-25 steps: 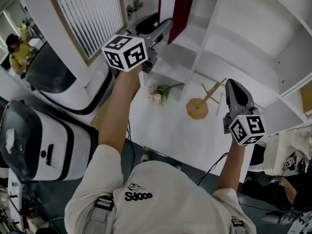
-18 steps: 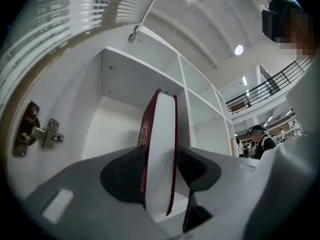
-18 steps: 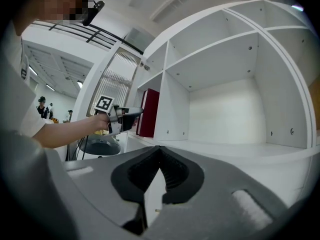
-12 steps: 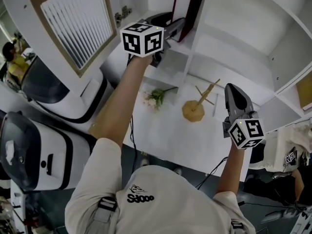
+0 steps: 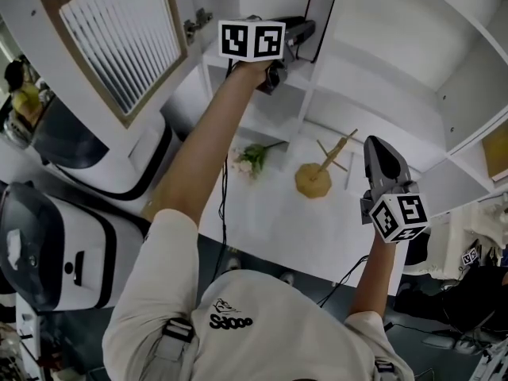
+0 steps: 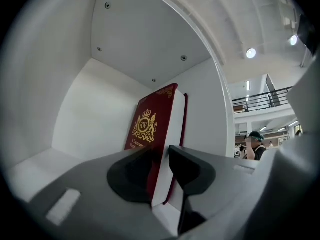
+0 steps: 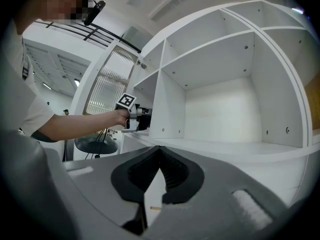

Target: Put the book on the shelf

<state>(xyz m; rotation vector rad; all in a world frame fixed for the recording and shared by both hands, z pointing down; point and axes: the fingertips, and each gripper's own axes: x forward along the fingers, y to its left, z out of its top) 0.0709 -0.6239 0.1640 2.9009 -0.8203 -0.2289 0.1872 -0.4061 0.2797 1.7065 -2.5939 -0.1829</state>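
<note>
The book (image 6: 150, 129) stands on end in a shelf (image 6: 135, 39) bay, close to the bay's right wall. Its lower edge sits between the pads of the left claw (image 6: 160, 155), which is closing on it. The right claw (image 7: 159, 156) hangs empty, pinched to a slit, over the bench (image 5: 262, 221). A flower sprig (image 5: 255, 157) and a wooden stand (image 5: 317, 175) lie there near each other. In the head view the divider (image 5: 311, 74) and marker cube (image 5: 252, 40) (part of the left claw) hide most of the book

Bright, even light, fisheye-warped dark edges
</note>
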